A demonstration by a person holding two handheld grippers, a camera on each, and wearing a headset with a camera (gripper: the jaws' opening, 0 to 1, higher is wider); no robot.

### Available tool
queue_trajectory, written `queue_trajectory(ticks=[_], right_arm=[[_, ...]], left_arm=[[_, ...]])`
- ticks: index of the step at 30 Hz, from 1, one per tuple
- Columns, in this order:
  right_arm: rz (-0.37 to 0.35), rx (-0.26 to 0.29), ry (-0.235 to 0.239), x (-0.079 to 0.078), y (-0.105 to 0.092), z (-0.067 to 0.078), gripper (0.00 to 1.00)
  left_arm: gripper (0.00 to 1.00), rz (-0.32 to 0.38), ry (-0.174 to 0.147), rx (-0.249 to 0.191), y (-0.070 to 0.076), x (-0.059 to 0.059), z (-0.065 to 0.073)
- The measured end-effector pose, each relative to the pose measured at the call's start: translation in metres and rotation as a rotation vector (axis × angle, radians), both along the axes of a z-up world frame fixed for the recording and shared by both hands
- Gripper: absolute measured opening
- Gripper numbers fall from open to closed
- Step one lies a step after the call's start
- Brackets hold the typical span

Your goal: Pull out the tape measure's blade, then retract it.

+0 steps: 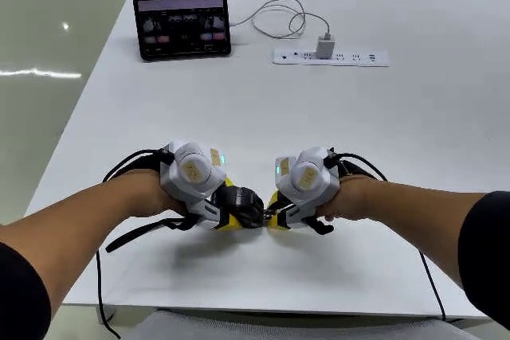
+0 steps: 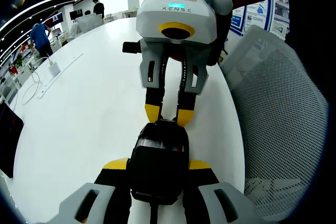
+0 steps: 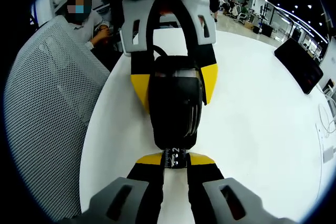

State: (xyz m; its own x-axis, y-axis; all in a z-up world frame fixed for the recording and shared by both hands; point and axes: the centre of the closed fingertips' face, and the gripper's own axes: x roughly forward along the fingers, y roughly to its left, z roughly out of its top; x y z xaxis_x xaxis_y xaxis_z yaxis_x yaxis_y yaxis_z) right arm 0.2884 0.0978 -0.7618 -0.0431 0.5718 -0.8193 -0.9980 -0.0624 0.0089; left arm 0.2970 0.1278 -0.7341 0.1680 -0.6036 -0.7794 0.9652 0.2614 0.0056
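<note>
The tape measure (image 3: 175, 103), a black case, is low over the white table (image 1: 335, 125) near its front edge, gripped across its body by the left gripper (image 2: 157, 164). Facing it, the right gripper (image 3: 175, 159) is closed narrowly on the blade (image 3: 174, 156) tip, with only a short stub drawn out of the case.

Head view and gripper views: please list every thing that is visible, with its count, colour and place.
table: one, white, under everything
tablet: one, black, far left
power strip: one, white, right of tablet
charger with cable: one, white, in power strip
mesh chair: one, pale grey, beside table's near edge
tape measure: one, black, between grippers
blade: one, dark, just out of case
left gripper: one, white and yellow, shut on tape measure
right gripper: one, white and yellow, shut on blade
</note>
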Motion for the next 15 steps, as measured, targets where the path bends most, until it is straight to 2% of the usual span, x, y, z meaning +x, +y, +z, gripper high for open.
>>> queue_trajectory(ticks=[2, 6, 10, 15], right_arm=[[-0.032, 0.011, 0.027, 0.0, -0.001, 0.001, 0.11], [0.0, 0.008, 0.01, -0.003, -0.004, 0.002, 0.1], [-0.031, 0.032, 0.01, 0.0, -0.008, 0.002, 0.1], [-0.03, 0.025, 0.006, 0.001, -0.013, 0.002, 0.1]], left_arm=[[0.34, -0.012, -0.011, 0.017, 0.0, -0.001, 0.0], [0.34, -0.014, -0.007, 0.012, 0.001, -0.001, 0.0], [0.34, -0.004, -0.009, 0.013, 0.0, 0.0, 0.0], [0.34, 0.0, -0.009, 0.009, 0.0, 0.0, 0.0]])
